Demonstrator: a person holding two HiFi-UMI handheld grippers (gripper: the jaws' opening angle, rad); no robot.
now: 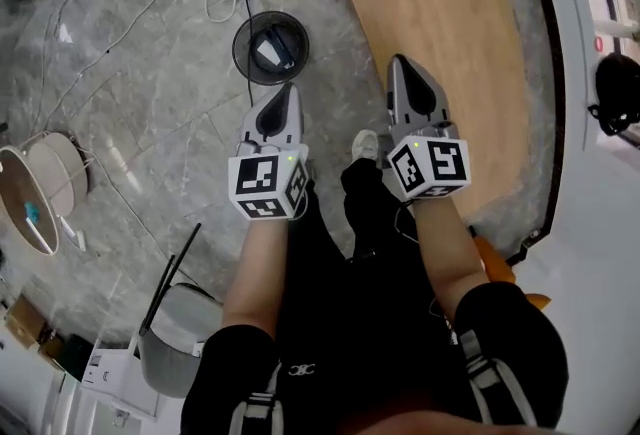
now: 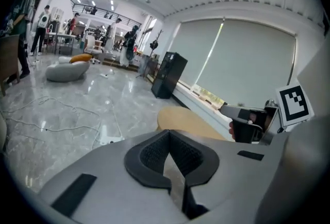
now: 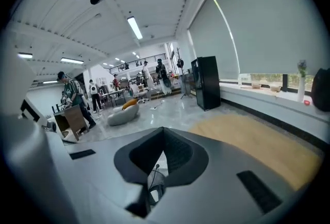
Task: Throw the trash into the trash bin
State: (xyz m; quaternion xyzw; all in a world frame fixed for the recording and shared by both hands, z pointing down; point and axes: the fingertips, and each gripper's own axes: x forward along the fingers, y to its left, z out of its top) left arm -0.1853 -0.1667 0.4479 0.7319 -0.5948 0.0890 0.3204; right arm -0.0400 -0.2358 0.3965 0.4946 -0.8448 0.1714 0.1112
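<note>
Grey marble floor (image 1: 150, 93), wooden table (image 1: 440, 13), black bin (image 1: 242, 58) with perhaps trash (image 1: 270, 51) inside, left tool (image 1: 287, 93) and right tool (image 1: 402, 65) closed, empty.

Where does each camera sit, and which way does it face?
Head view: on the person's head, looking down at the floor, trash bin and wooden table; forearms, legs, left gripper and right gripper show.
Left gripper view: on the left gripper, looking past its shut jaws across the room; right gripper at right.
Right gripper view: on the right gripper, looking past its shut jaws toward the black cabinet.
Both gripper views share the wooden table and black cabinet.
</note>
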